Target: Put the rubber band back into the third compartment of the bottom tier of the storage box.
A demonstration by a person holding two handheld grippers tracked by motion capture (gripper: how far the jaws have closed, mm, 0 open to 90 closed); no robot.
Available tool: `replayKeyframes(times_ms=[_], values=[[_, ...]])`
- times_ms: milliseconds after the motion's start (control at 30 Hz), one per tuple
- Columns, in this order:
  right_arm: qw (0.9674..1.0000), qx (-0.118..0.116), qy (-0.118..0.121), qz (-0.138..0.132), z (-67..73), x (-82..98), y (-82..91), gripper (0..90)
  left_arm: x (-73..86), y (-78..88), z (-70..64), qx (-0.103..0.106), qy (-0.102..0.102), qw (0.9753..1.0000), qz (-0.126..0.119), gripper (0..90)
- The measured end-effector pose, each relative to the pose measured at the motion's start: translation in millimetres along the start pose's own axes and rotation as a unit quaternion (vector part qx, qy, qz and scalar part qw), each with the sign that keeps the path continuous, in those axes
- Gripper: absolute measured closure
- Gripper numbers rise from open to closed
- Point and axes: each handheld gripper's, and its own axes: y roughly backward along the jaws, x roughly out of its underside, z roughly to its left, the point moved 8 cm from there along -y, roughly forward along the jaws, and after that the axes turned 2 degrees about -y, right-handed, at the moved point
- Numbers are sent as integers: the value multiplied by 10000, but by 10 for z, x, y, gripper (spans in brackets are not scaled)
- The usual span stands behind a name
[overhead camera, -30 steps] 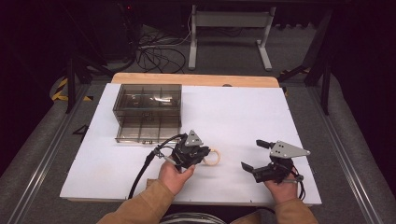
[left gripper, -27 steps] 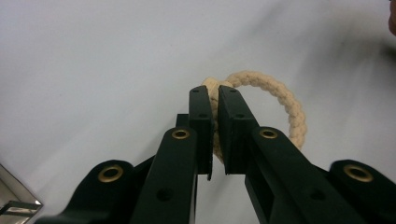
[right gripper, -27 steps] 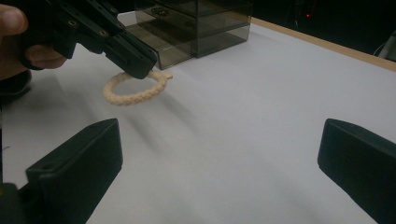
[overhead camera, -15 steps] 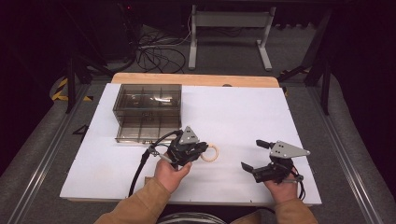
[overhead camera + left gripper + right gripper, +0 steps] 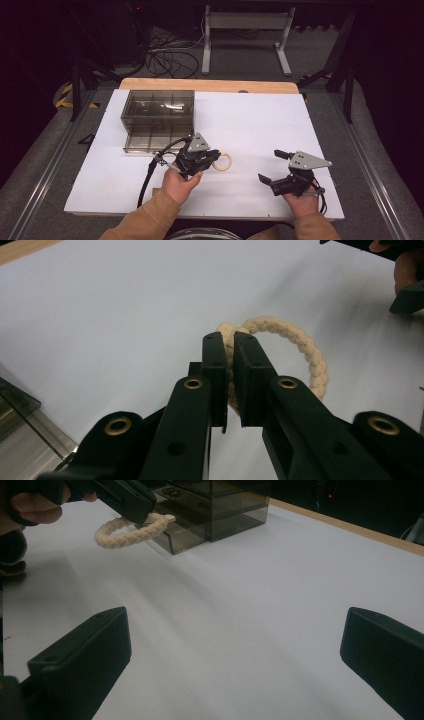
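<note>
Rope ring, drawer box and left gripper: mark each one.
rope ring [image 5: 310, 355], left gripper view, on its braided right arc.
drawer box [image 5: 157, 107], high view, on its smoky top.
left gripper [image 5: 230, 347], left gripper view, between the jaw tips.

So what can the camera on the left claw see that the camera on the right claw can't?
The left gripper view alone shows the left claw pinching the cream braided rope ring up close, its two black jaws shut on the rope.

The right gripper view alone shows the smoky clear plastic drawer box and the right claw with its jaws wide apart and nothing between them.

Both show the rope ring and the white table top.
</note>
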Motion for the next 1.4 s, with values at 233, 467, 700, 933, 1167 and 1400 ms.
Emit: replayKeyframes(times_ms=[233,467,700,933,1167,1400], values=[[10000,-1,3,4,1,1,-3,4,-33,67,34,-38,3,10000,-50,847],[10000,0,9,10,1,2,-4,4,-52,100,50,-43,-13,10000,-85,847],[10000,-4,5,0,1,0,0,4,-64,165,122,-97,33,9999,-108,847],[10000,-5,3,-1,2,0,0,4,-76,267,248,-220,83,9996,-136,846],[10000,-7,3,-3,2,-1,0,4,-76,354,361,-327,163,9992,-148,846],[10000,-8,-2,-6,0,-1,3,4,-60,410,482,-457,225,9986,-152,845]])
